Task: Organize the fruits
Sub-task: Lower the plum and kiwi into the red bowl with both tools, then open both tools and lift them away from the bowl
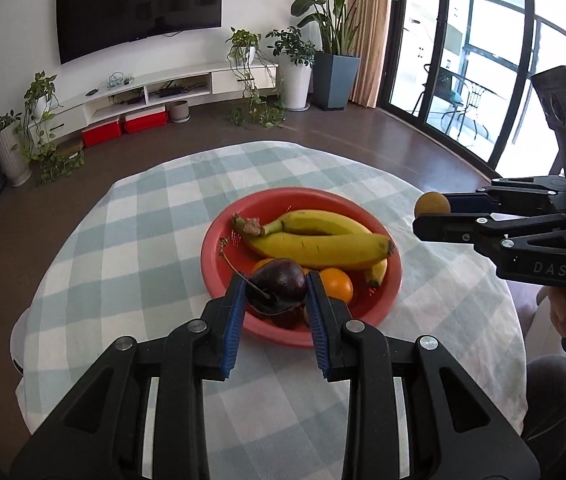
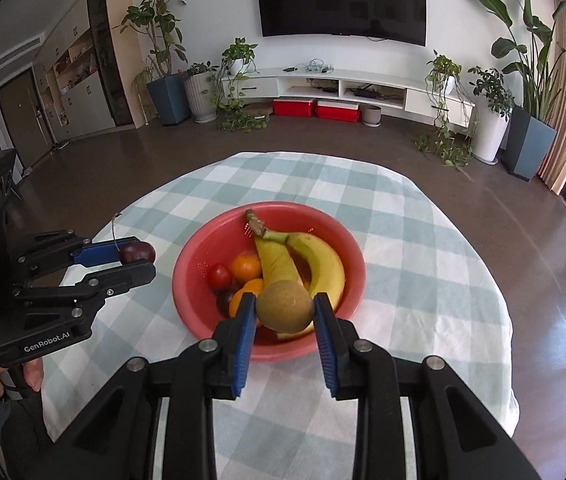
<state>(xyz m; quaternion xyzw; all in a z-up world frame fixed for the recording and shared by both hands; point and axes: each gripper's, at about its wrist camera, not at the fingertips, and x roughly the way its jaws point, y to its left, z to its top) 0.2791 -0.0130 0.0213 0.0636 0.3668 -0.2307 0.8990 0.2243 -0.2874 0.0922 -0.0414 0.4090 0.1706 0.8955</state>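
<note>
Blue-padded left gripper point(image 1: 271, 300) clamps a dark purple stemmed fruit point(image 1: 279, 282); right gripper point(image 2: 285, 312) clamps a brown round fruit point(image 2: 285, 306), both above the red plastic bowl point(image 2: 187, 280) holding yellow bananas point(image 2: 323, 264); likely light, bruisable, best gripped mid-body

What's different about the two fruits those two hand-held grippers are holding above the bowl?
The dark purple fruit in the left hand-held gripper is glossy with a thin stem; the brown fruit in the right hand-held gripper is matte, tan and stemless. In the side views, the purple one looks flatter, the brown one rounder. Both are clamped between blue pads near the red bowl.
</note>
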